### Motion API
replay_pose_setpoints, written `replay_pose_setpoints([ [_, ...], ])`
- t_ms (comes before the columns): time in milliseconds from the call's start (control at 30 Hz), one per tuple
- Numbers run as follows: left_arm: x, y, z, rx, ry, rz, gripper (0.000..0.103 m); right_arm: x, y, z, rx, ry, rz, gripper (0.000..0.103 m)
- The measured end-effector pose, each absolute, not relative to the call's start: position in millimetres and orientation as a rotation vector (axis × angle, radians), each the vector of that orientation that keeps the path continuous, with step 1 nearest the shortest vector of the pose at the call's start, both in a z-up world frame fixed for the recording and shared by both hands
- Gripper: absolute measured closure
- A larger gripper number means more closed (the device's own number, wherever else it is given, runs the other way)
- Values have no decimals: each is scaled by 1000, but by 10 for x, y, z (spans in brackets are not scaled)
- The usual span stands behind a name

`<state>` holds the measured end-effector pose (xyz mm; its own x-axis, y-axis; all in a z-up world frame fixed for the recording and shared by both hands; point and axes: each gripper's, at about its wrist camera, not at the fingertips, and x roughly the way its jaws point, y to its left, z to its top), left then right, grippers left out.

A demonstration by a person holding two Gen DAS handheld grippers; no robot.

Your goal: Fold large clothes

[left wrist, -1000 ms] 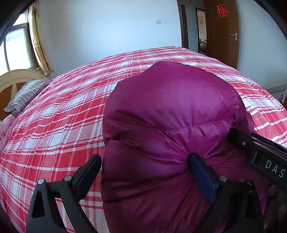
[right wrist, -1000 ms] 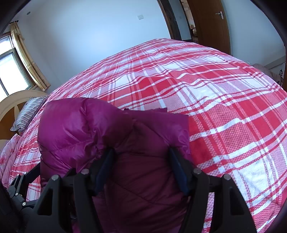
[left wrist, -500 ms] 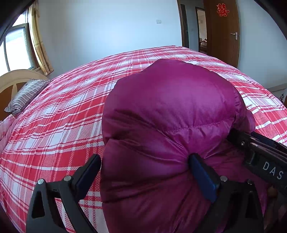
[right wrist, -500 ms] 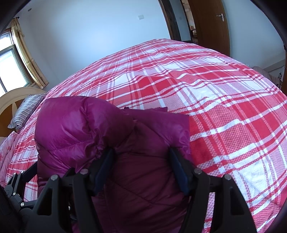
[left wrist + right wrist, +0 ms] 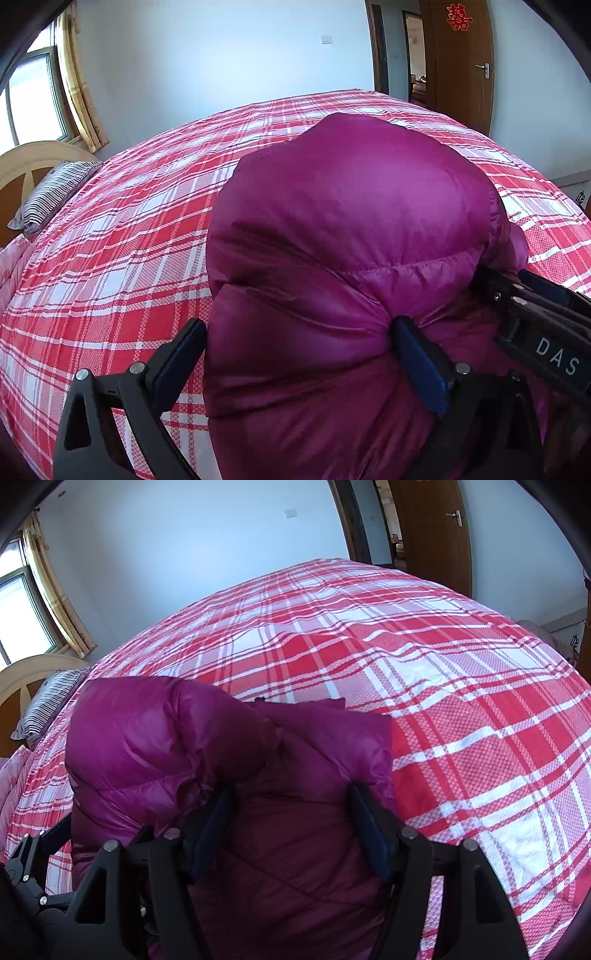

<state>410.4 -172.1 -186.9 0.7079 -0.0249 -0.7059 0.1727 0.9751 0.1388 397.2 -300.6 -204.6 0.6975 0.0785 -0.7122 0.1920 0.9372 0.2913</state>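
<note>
Now the puffy magenta down jacket (image 5: pixel 351 240) lies bunched on the red plaid bed (image 5: pixel 122 258), with the left tongs (image 5: pixel 295 354) and right tongs (image 5: pixel 291 823) both spread wide, their pads pressed against its folds without pinching it.

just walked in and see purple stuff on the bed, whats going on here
A person is folding a puffy magenta down jacket on a bed with a red plaid cover, using a hand-held gripper in each hand. The left hand-held gripper has its fingers spread wide around a bulging part of the jacket. The right hand-held gripper is also open, straddling a flatter part beside it. The jacket sits bunched in a mound, not yet a neat fold.
</note>
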Motion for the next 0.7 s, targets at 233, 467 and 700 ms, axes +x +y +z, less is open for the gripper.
replay_pose_setpoints([
  [233,4121,-1710,-1879,196,790,-117,2,3986,-2983,-2051,345,810,-74,33],
  [467,4132,-1703,-1889,194,798,-122,2,4004,-2980,-2061,345,816,-75,32],
  [700,4139,-1692,-1896,190,802,-125,2,4004,-2965,-2062,335,820,-80,32],
])
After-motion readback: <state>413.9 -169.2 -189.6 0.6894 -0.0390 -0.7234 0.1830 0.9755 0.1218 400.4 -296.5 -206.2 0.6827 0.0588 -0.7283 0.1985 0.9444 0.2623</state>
